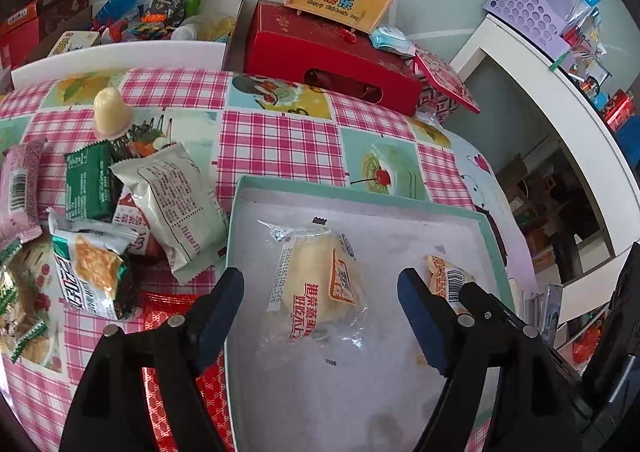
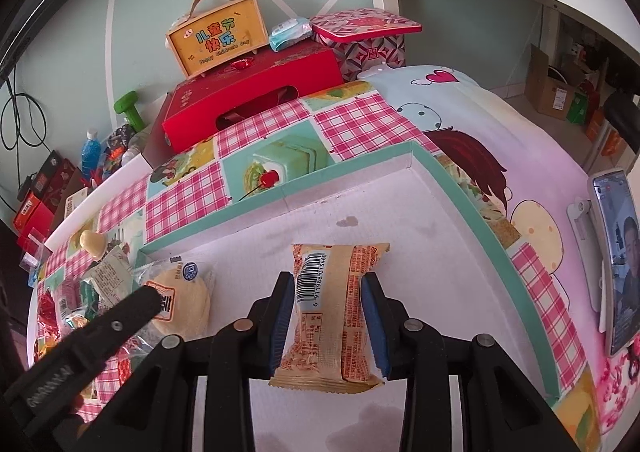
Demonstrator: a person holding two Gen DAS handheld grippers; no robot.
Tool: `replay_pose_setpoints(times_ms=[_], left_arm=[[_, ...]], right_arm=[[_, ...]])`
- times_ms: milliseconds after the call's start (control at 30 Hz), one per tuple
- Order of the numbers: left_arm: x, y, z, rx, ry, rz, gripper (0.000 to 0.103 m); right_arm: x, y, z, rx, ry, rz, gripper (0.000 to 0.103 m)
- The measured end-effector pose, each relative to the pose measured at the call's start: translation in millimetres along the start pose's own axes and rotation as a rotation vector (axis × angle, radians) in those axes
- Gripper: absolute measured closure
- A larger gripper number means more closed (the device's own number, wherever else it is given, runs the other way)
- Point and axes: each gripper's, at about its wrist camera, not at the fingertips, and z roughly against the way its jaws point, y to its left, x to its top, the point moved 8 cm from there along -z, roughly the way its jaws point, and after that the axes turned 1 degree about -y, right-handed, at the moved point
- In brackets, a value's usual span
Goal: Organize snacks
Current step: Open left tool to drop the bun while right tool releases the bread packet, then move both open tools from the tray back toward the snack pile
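1. Snacks are split between two places: a loose pile (image 1: 100, 220) on the checked tablecloth (image 1: 276, 140), and the shallow teal-rimmed tray (image 1: 360, 196) you are filling.
2. Your left gripper (image 1: 320, 292) stands open, nothing between its pads; the clear-wrapped bun (image 1: 316, 280) lies flat on the tray floor just ahead of it, evidently set down there.
3. Your right gripper (image 2: 328, 316) is clamped on the orange barcode packet (image 2: 332, 308) across its width, over the tray beside the bun, so it looks ready to be laid down alongside.
4. Most packets in the pile remain unsorted.
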Motion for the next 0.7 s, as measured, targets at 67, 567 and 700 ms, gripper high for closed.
replay_pose_setpoints(times_ms=[67,567,700], left_arm=[[2,2,5,0.021,0.002,0.000,0.020],[0,27,7,0.129,0.019,0.031,0.002],[-1,30,5,0.143,0.019,0.025,0.002]], right_arm=[[0,0,0,-0.004,0.003,-0.001,0.059],[-7,-7,-12,-0.043,0.052,0.007,0.000],[-9,-10,-15,-0.056,0.064,-0.003,0.000]])
